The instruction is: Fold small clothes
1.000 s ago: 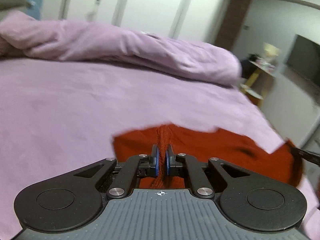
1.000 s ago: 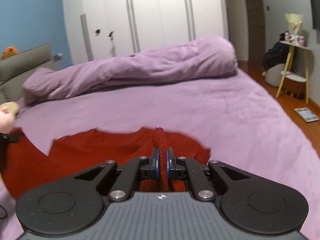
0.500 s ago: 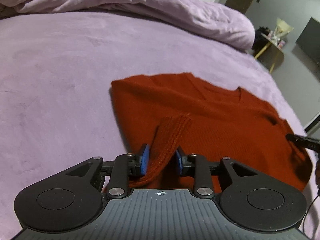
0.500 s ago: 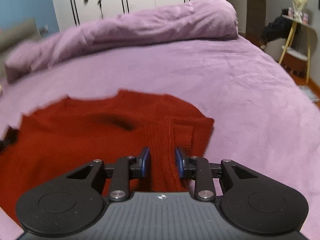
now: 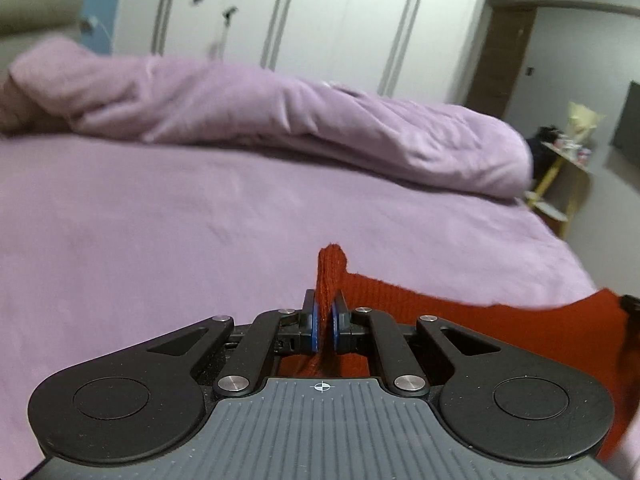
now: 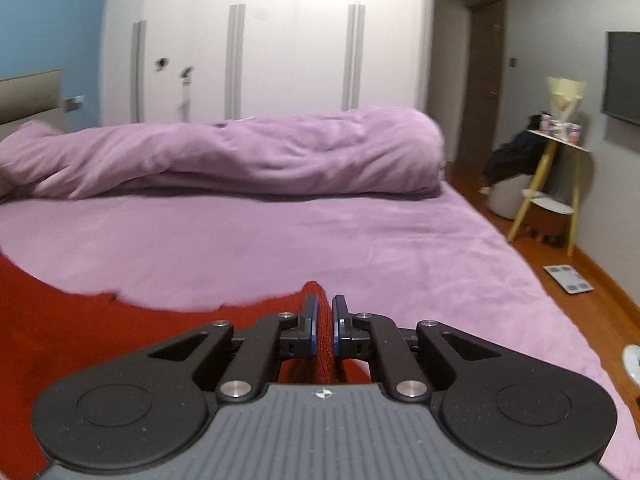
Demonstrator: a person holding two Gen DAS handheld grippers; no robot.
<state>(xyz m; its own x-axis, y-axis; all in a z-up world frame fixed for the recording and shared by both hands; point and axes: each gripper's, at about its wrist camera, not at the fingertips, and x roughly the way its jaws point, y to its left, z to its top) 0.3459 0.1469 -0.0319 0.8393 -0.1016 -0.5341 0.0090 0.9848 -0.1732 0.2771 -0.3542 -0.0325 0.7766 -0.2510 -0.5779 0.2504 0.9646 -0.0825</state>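
The red sweater (image 5: pixel 460 316) was held stretched between the left hand-held gripper (image 5: pixel 325 322) and right hand-held gripper (image 6: pixel 325 330), each clamped on a knit corner, its long axis spanning them above the bed (image 6: pixel 280 248).

White wardrobe (image 6: pixel 260 52) behind a lilac bed (image 6: pixel 280 248), rolled duvet (image 6: pixel 240 152), wooden floor (image 6: pixel 580 272).

The red knit sweater (image 5: pixel 460 312) is a rust-red ribbed garment spread over the near part of the purple bed (image 5: pixel 160 220). In the left wrist view 1 narrow ribbed fold stands upright, pinched at the near centre, while the rest stretches away to the right with a wavy far edge. In the right wrist view the sweater (image 6: pixel 100 340) spreads to the near left, a fold again pinched at centre.
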